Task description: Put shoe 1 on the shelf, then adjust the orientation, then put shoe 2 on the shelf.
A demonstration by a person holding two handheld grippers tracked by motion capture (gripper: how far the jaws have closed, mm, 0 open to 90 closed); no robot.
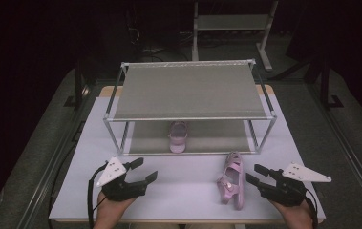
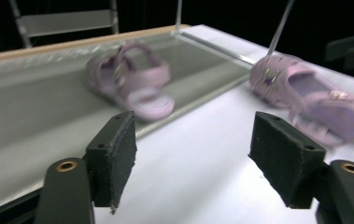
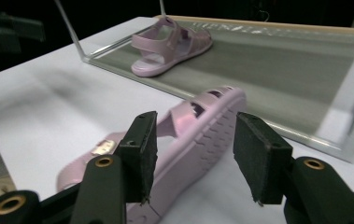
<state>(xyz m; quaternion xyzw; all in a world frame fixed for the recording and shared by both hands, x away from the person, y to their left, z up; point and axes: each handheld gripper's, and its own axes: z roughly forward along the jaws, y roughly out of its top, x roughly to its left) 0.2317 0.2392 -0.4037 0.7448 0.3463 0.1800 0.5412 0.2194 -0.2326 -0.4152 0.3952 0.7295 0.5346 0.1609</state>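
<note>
Spanning most of the high view, a white bench (image 1: 188,191) sits in a dark room and carries a two-tier metal-framed shoe rack (image 1: 190,90) with grey mesh shelves, set toward the bench's far edge. The rack's upper shelf lies bare, while its lower shelf (image 1: 217,138) holds one pink sandal (image 1: 177,137), placed near that shelf's front edge and left of its middle, lying flat. A second pink sandal (image 1: 231,180) rests on the bench itself, just in front of the rack's front right corner post and toward the bench's near right corner; it is tipped onto its side, so the ridged sole (image 3: 207,144) faces the right gripper view. A person's two hands come in over the near edge of the bench, each holding black tongs. The left gripper (image 1: 143,171) hovers near the near left part of the bench with its jaws spread wide and holding nothing; in the left gripper view its padded jaws frame both sandals, which look blurred. The right gripper (image 1: 257,174) sits just beside the tipped sandal, on its right, jaws also wide apart; in the right gripper view the sandal's sole lies between the two pads (image 3: 142,154), and no grip on it is visible. A grey three-cornered plate (image 1: 307,173) tops the right tongs.
</note>
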